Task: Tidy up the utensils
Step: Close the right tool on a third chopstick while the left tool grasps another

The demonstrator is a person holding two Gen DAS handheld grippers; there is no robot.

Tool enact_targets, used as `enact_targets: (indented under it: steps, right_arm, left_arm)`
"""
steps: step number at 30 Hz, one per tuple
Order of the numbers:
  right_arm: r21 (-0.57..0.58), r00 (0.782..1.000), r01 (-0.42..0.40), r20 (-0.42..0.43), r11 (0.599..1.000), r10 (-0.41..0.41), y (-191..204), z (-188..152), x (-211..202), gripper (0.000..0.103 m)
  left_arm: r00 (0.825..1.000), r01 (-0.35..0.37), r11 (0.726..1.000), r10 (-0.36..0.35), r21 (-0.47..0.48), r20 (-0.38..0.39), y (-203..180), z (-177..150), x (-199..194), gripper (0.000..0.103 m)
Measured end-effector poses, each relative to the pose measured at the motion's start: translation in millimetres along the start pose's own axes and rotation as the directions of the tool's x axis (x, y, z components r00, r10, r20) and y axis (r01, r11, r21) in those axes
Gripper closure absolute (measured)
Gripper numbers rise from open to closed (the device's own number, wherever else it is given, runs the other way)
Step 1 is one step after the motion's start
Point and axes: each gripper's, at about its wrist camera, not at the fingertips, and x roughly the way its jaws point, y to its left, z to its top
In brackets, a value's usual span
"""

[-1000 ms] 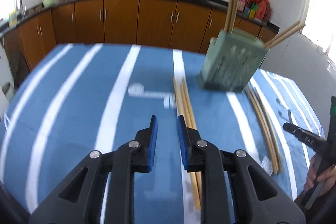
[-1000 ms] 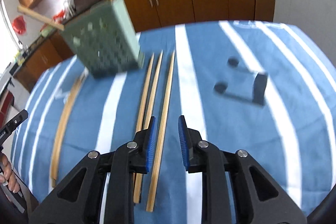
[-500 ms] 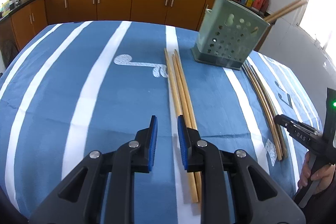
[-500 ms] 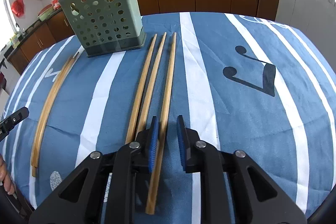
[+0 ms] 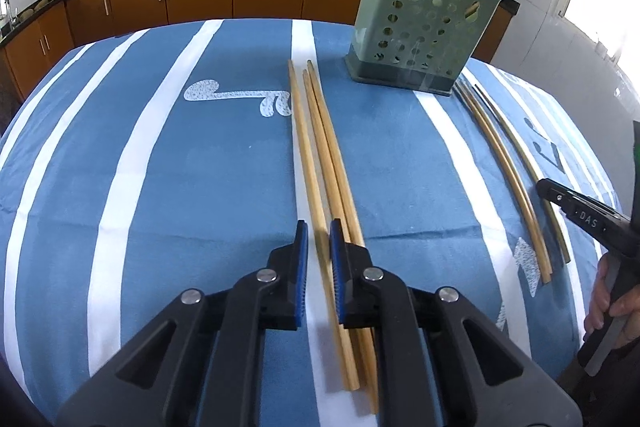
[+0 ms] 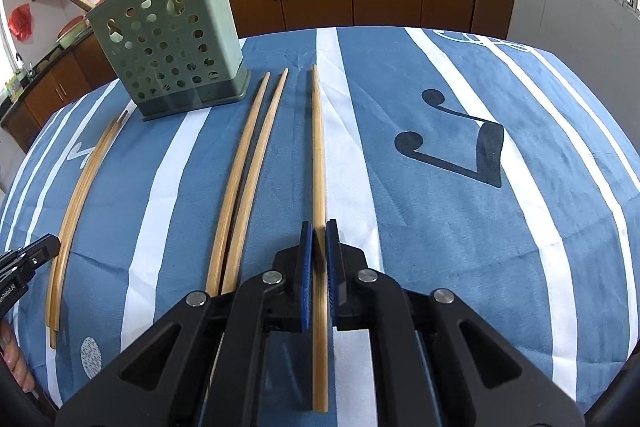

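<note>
Left wrist view: three long chopsticks (image 5: 320,155) lie side by side on the blue striped tablecloth (image 5: 200,167); a second bundle of thinner sticks (image 5: 506,167) lies to their right, count unclear; one green perforated holder (image 5: 420,23) stands beyond with sticks poking out the top; left gripper (image 5: 318,247) is low over the cloth, narrow gap, straddling the leftmost chopstick, pads not visibly pressing it; the other tool's black tip (image 5: 576,213) shows at the right edge. Right wrist view: right gripper (image 6: 319,251) is pinched on one chopstick (image 6: 318,163), which runs straight ahead toward the holder (image 6: 168,43); two chopsticks (image 6: 248,163) lie just left of it, apart; thin bundle (image 6: 80,195) further left on the cloth.
</note>
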Motion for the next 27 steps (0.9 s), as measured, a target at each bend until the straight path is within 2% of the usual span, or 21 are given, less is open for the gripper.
enact_targets:
  steps: [11, 18, 23, 27]
  right_arm:
    - [-0.009, 1.000, -0.011, 0.006, 1.000, 0.011, 0.0, -1.3, -0.4, 0.095]
    - [-0.003, 1.000, 0.014, 0.019, 1.000, -0.014, -6.4, 8.8, 7.4, 0.095]
    - [0.015, 0.999, 0.037, 0.024, 0.999, -0.037, -15.2, 19.4, 15.3, 0.095]
    - [0.015, 0.999, 0.035, 0.029, 0.999, -0.035, -16.6, 20.6, 16.8, 0.095]
  left_arm:
    - [0.997, -0.076, 0.997, 0.076, 0.007, 0.011, -1.1, 11.4, 9.5, 0.095]
    - [0.992, -0.126, 0.989, 0.127, -0.079, 0.008, 35.0, 30.2, 16.0, 0.095]
    - [0.993, -0.112, 0.987, 0.115, -0.112, 0.017, 61.3, 39.7, 18.2, 0.095]
    - [0.993, -0.106, 0.989, 0.110, -0.107, 0.033, 62.7, 38.4, 18.9, 0.095]
